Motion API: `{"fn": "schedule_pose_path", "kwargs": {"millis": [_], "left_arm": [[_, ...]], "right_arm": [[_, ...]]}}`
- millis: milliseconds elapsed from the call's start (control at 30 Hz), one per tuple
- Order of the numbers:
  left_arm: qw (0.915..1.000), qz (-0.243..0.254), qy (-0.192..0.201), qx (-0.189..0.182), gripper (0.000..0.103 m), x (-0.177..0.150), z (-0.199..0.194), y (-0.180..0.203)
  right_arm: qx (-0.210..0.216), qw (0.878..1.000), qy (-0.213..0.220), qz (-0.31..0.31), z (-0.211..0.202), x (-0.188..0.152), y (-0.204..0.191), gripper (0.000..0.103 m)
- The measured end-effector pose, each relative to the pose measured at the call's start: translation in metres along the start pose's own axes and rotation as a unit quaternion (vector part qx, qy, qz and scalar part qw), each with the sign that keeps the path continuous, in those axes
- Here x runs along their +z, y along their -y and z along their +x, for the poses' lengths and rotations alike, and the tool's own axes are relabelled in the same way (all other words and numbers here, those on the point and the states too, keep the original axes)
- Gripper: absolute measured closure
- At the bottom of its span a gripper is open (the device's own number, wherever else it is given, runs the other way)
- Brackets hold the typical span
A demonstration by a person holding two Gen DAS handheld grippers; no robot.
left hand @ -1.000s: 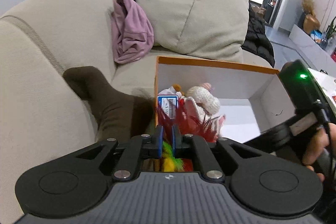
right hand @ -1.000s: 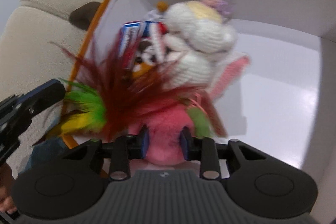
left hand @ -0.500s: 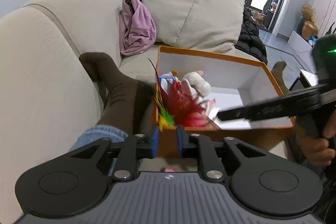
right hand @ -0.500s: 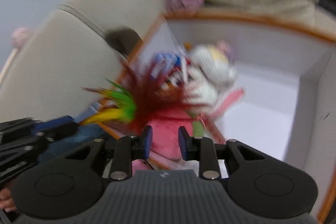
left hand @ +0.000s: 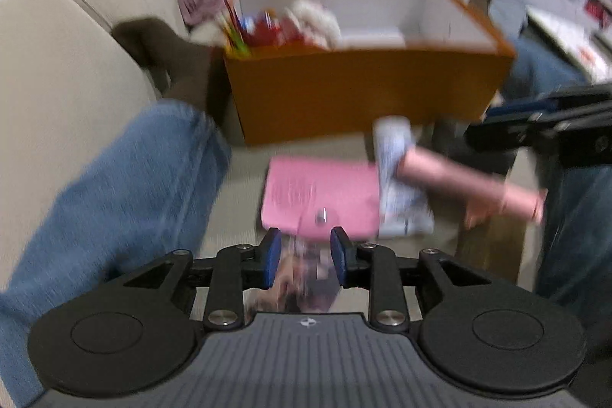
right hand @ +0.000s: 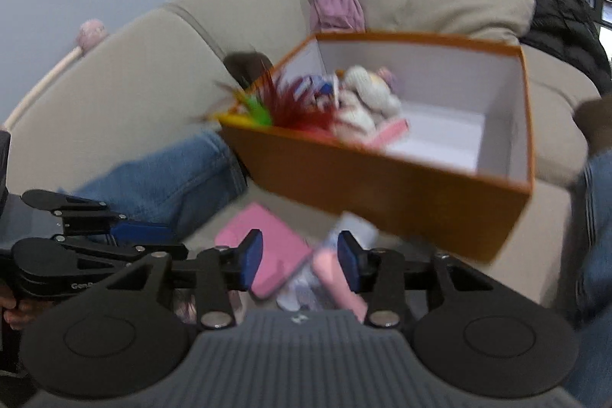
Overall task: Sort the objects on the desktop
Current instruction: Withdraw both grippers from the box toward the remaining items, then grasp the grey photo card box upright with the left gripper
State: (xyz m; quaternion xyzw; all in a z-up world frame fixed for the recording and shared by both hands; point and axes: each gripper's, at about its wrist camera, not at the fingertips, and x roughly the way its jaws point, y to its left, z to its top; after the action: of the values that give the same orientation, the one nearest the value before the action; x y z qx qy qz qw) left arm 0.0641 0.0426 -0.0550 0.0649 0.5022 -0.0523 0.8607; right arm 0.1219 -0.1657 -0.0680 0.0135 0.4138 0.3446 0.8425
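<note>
Partly done: toys [right hand: 367, 106] are lying in the box [right hand: 382, 186]. A pink pad [left hand: 321, 194], packet [left hand: 397, 194] and tube [left hand: 470, 186] are waiting on the sofa [left hand: 57, 64]. Left gripper [left hand: 306, 257] and right gripper [right hand: 300, 264] are hanging released, jaws apart and empty.

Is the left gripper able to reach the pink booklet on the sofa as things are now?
Probably yes. The left gripper is open, and the pink booklet lies flat just ahead of its fingertips with nothing between. The pink tube lies across the far right side only.
</note>
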Motion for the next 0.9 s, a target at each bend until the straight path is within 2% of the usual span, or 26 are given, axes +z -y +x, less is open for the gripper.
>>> {"fn": "schedule_pose_path", "kwargs": {"millis": [133, 167, 200, 300, 367, 433, 500, 567, 733, 833, 900], "left_arm": [[0.9986, 0.01, -0.048, 0.02, 0.067, -0.015, 0.02, 0.003], [0.9976, 0.02, -0.062, 0.026, 0.062, -0.018, 0.024, 0.006], [0.9964, 0.032, -0.07, 0.037, 0.052, -0.023, 0.027, 0.01], [0.9907, 0.077, -0.091, 0.066, 0.049, -0.034, 0.04, 0.022], [0.9881, 0.087, -0.106, 0.068, 0.047, -0.039, 0.05, 0.028], [0.9823, 0.116, -0.105, 0.104, 0.043, -0.043, 0.055, 0.036], [0.9771, 0.131, -0.116, 0.121, 0.035, -0.044, 0.062, 0.041], [0.9746, 0.137, -0.12, 0.13, 0.032, -0.046, 0.068, 0.041], [0.9761, 0.135, -0.117, 0.123, 0.035, -0.047, 0.066, 0.037], [0.9809, 0.122, -0.107, 0.107, 0.047, -0.047, 0.055, 0.031], [0.9839, 0.114, -0.096, 0.099, 0.058, -0.047, 0.046, 0.027]], "right_arm": [[0.0, 1.0, -0.018, 0.026, 0.001, -0.021, 0.007, 0.053], [-0.003, 0.999, -0.02, 0.028, 0.002, -0.023, 0.008, 0.053], [-0.006, 0.999, -0.02, 0.029, 0.002, -0.024, 0.009, 0.053], [-0.012, 0.999, -0.02, 0.033, 0.0, -0.027, 0.009, 0.053], [-0.013, 0.999, -0.022, 0.036, 0.002, -0.027, 0.009, 0.053], [-0.014, 0.999, -0.026, 0.038, 0.002, -0.028, 0.009, 0.052], [-0.016, 0.999, -0.028, 0.042, 0.003, -0.029, 0.009, 0.052], [-0.018, 0.998, -0.031, 0.048, 0.004, -0.03, 0.011, 0.052], [-0.024, 0.997, -0.037, 0.066, 0.006, -0.033, 0.017, 0.052], [-0.025, 0.997, -0.035, 0.069, 0.005, -0.034, 0.019, 0.052], [-0.026, 0.996, -0.035, 0.072, 0.004, -0.035, 0.021, 0.052]]}}
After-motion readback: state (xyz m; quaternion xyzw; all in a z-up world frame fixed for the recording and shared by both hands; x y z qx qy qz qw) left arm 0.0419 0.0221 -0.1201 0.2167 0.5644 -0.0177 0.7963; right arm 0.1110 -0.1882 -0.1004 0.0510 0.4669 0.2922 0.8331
